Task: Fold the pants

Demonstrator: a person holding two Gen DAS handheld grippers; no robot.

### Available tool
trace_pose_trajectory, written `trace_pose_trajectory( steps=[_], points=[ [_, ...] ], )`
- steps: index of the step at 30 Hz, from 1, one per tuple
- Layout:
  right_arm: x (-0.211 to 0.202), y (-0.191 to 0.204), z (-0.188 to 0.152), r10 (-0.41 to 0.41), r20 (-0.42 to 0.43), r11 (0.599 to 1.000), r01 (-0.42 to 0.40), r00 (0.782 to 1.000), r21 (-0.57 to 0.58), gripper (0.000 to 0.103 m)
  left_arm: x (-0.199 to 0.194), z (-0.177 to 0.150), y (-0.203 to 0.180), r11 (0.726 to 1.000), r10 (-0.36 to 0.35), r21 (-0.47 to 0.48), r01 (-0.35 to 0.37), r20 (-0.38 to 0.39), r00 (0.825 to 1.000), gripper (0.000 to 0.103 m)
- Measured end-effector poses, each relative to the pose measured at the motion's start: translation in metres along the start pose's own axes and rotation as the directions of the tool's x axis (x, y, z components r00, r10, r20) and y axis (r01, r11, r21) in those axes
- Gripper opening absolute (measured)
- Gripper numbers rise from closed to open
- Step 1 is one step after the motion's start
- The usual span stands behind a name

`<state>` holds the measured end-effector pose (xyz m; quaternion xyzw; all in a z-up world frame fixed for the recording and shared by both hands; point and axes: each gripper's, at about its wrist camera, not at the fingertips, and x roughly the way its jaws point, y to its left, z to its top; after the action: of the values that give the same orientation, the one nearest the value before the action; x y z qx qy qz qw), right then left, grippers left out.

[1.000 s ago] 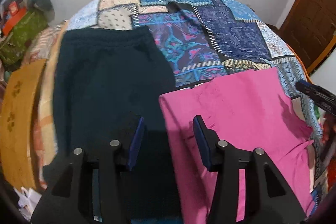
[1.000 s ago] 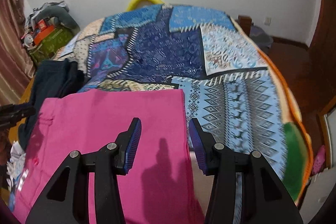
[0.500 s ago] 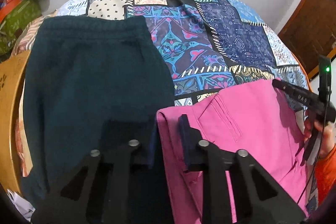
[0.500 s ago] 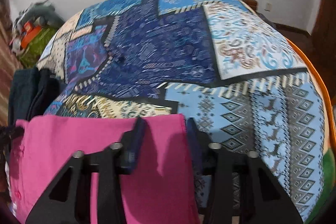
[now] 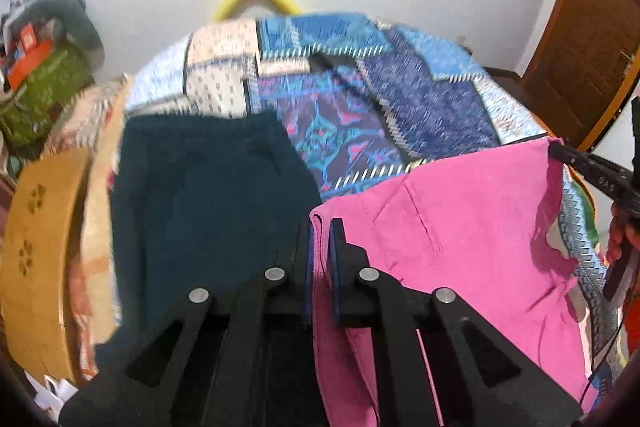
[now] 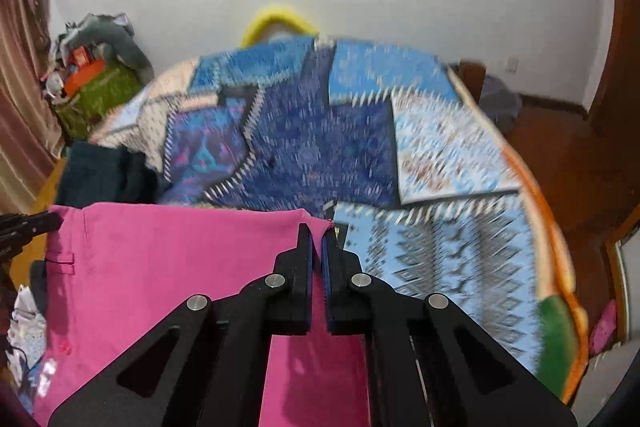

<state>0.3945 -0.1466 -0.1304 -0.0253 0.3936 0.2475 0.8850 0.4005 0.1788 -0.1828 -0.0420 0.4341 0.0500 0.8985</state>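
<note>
A: Setting: bedroom, white wall, patchwork bedspread (image 6: 360,155) on the bed; everything lies on that. Both views blurred.

B: Jaws?

A: Left gripper (image 5: 320,231): jaws clenched on one top corner of the pink pants (image 5: 460,227), cloth visible between the pads. Right gripper (image 6: 318,239): jaws clenched on the other top corner, right at the hem. Both sets have just been closing, fabric between them. The top edge runs between the two grippers; the rest drapes back below them toward the person.

B: Risks?

A: Judgement only. The right bite is shallow, at the very corner; tension across the edge could pull it out, dropping that side. If the hands spread unevenly, the edge goes slack or skews and the fold lands crooked.

B: Beyond the jaws?

A: Dark green garment (image 5: 208,195) just left of the left jaws, touching the pink edge. A sideways sweep could drag it along. Yellow arch (image 6: 280,19) at the far end of the bed, well apart.
</note>
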Motion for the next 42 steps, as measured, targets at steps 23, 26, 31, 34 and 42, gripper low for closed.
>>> trace_pose_trajectory(
  steps=[23, 26, 31, 34, 42],
  points=[
    [-0.15, 0.012, -0.083, 0.024, 0.09, 0.998, -0.018, 0.996, -0.067, 0.003, -0.149, -0.099, -0.074, 0.979, -0.049, 0.2, 0.028, 0.104, 0.993, 0.007],
    [-0.157, 0.014, -0.104, 0.032, 0.07, 0.997, -0.027, 0.997, -0.073, 0.003, -0.154, -0.122, -0.074, 0.979, -0.05, 0.203, 0.033, 0.076, 0.996, 0.006],
    [-0.16, 0.021, -0.14, 0.036, 0.024, 0.995, -0.034, 0.999, -0.089, 0.003, -0.151, -0.159, -0.071, 0.979, -0.047, 0.198, 0.044, 0.01, 0.999, 0.003],
    [-0.158, 0.024, -0.16, 0.044, -0.008, 0.995, -0.045, 0.999, -0.09, 0.003, -0.148, -0.177, -0.066, 0.983, -0.061, 0.173, 0.065, -0.03, 0.998, 0.003],
    [-0.152, 0.029, -0.209, 0.039, -0.091, 0.997, -0.044, 0.995, -0.063, 0.004, -0.153, -0.217, -0.068, 0.981, -0.104, 0.156, 0.116, -0.084, 0.991, 0.003]
  ],
)
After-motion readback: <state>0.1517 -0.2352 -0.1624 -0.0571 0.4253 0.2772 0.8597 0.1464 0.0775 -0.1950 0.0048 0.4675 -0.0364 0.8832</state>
